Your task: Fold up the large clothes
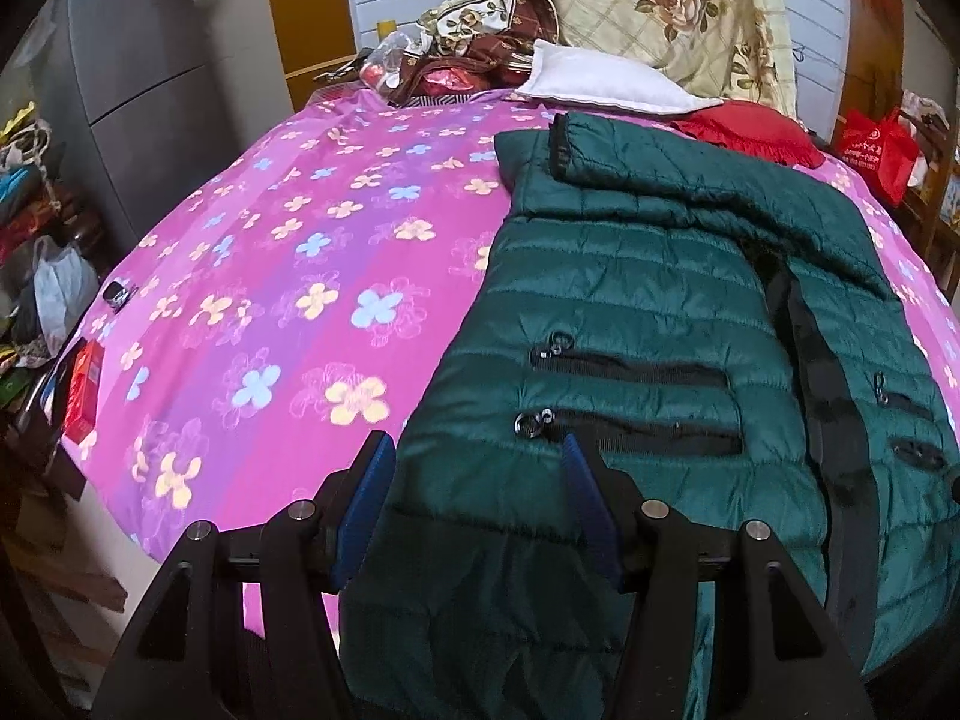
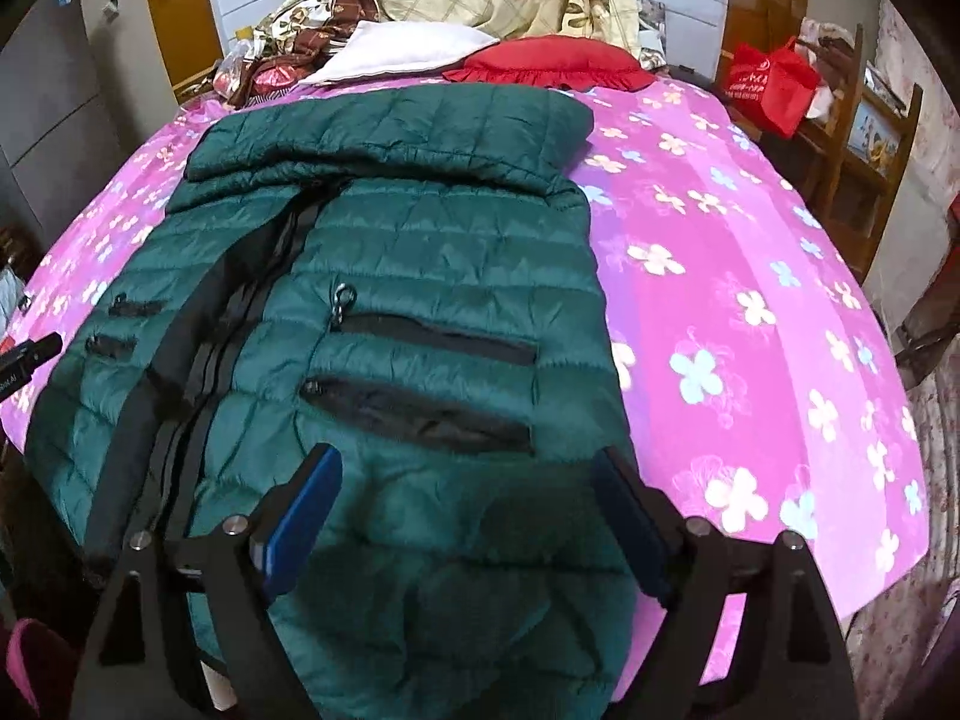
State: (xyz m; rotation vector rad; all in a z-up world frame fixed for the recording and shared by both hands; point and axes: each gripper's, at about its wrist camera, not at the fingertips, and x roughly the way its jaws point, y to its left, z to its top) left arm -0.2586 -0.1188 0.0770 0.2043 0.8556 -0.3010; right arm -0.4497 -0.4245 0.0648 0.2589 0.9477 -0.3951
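- Left wrist view: green quilted jacket lies flat on the bed — left hand-held gripper released above its hem.
- Right hand-held gripper — likewise spread wide, grasping nothing.

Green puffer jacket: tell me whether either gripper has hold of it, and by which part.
Neither holds it. The left gripper and right gripper both hang open above the hem end of the green puffer jacket, pads clear of the fabric.
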